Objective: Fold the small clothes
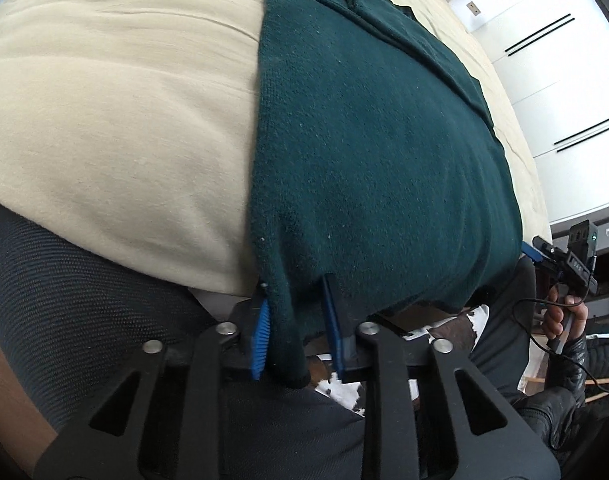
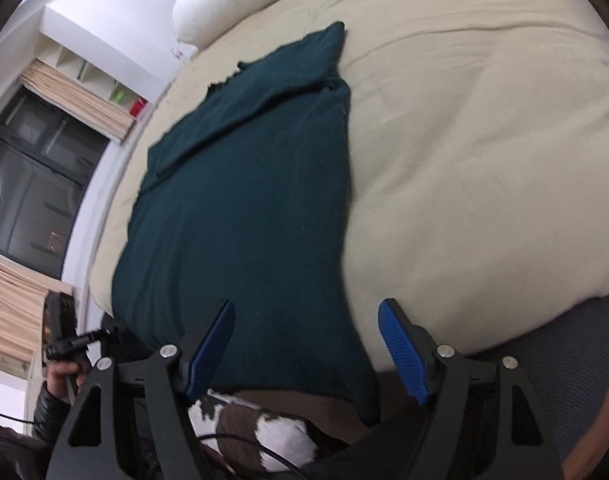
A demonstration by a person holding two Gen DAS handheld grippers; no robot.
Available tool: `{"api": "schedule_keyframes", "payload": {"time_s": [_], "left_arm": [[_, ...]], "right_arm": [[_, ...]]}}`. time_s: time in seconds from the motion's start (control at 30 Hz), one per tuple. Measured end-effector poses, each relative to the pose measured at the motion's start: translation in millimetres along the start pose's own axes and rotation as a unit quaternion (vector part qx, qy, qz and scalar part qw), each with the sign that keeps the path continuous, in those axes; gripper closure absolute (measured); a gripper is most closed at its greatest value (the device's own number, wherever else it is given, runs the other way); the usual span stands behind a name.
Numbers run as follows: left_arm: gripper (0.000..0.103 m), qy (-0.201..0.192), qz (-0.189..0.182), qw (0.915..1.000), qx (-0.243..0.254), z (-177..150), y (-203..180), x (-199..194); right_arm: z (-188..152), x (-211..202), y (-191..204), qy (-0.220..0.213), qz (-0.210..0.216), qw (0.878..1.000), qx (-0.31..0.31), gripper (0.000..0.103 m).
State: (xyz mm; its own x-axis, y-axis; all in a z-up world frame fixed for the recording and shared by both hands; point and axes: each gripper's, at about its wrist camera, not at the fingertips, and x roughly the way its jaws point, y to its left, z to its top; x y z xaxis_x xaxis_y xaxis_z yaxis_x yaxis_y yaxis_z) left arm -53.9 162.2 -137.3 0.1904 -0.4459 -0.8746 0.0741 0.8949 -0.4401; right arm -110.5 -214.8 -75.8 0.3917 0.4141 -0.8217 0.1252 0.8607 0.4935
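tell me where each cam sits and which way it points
Left wrist: on the left gripper, looking along its fingers up the beige bed; the green garment has its near hem between the blue pads; the person's right hand shows at the right edge.
Right wrist: on the right gripper, open over the same hem, facing the pillow and window.
Both views share the garment and bed.

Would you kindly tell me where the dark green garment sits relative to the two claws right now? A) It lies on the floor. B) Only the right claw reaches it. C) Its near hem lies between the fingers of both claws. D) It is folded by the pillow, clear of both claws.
C: the green garment lies on the beige bedcover, its hem between the left claw fingers and the wider-spread right claw fingers.
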Motion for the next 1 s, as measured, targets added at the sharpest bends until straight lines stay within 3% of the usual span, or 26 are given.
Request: {"api": "schedule_keyframes", "payload": {"time_s": [0.2, 0.57, 0.67, 0.73, 0.8, 0.9, 1.0], "left_arm": [[0.093, 0.011, 0.001, 0.9999, 0.013, -0.4, 1.3, 5.5], [0.096, 0.019, 0.003, 0.9994, 0.030, -2.7, 2.9, 8.7], [0.097, 0.019, 0.005, 0.9993, 0.031, -3.9, 4.5, 8.5], [0.097, 0.021, 0.007, 0.9991, 0.035, -5.1, 5.1, 8.4], [0.098, 0.022, 0.012, 0.9988, 0.042, -6.6, 2.3, 8.3], [0.099, 0.022, 0.008, 0.9976, 0.065, -7.8, -6.3, 3.2], [0.099, 0.002, -0.029, 0.9971, 0.070, -3.2, -12.1, -15.6]], "right_arm": [[-2.0, 6.8, -13.5, 0.050, -0.033, 0.998, 0.009, 0.030], [-6.5, 40.1, 3.0, 0.140, -0.077, 0.986, -0.045, 0.034], [-11.5, 48.9, 1.2, 0.162, -0.072, 0.983, -0.046, 0.054], [-17.6, 51.7, -0.2, 0.173, -0.074, 0.981, -0.052, 0.077], [-20.8, 48.4, -4.0, 0.173, -0.068, 0.981, -0.051, 0.093], [-20.9, 35.2, -2.2, 0.146, -0.037, 0.988, -0.044, 0.094], [-14.1, 11.8, -0.6, 0.103, 0.015, 0.994, -0.028, 0.094]]}}
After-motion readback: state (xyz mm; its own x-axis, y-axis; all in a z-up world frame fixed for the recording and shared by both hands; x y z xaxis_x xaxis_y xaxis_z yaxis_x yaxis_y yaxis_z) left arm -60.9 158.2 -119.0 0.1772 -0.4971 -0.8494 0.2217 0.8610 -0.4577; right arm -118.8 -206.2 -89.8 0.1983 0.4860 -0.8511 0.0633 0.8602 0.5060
